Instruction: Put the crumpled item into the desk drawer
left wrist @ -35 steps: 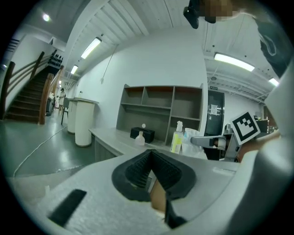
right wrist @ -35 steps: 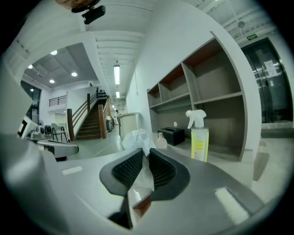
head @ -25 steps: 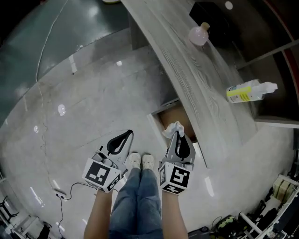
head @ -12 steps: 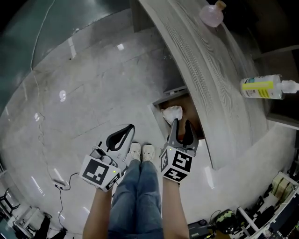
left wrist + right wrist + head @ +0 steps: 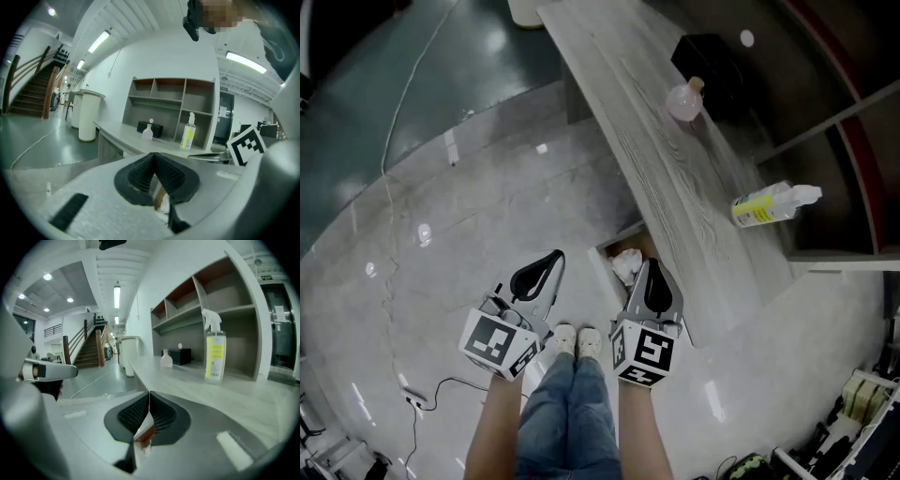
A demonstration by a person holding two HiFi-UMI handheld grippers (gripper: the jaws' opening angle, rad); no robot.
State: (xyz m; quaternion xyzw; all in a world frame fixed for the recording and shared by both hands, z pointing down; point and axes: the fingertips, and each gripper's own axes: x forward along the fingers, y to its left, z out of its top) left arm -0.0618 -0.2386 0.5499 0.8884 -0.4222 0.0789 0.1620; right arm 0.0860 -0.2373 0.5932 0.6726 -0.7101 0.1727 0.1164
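Note:
A crumpled white item point(image 5: 625, 266) lies inside the open desk drawer point(image 5: 617, 247), which juts from under the grey wooden desk point(image 5: 675, 178). My right gripper point(image 5: 649, 264) hovers just right of the item and above the drawer. Its jaws are closing with the tips together and nothing between them. In the right gripper view the tips point(image 5: 149, 393) meet, and a bit of white and brown shows below them. My left gripper point(image 5: 555, 256) is shut and empty over the floor, left of the drawer; its tips point(image 5: 153, 155) touch in the left gripper view.
On the desk stand a yellow-labelled spray bottle point(image 5: 769, 204), a round pink bottle point(image 5: 684, 101) and a black box point(image 5: 708, 56). Shelves rise behind the desk. A thin cable point(image 5: 394, 187) runs across the shiny floor. The person's shoes point(image 5: 574, 342) are below the grippers.
A second ago the right gripper held the crumpled item over the drawer. It then opened and left the item inside, and its jaws are now together. The left gripper stayed shut.

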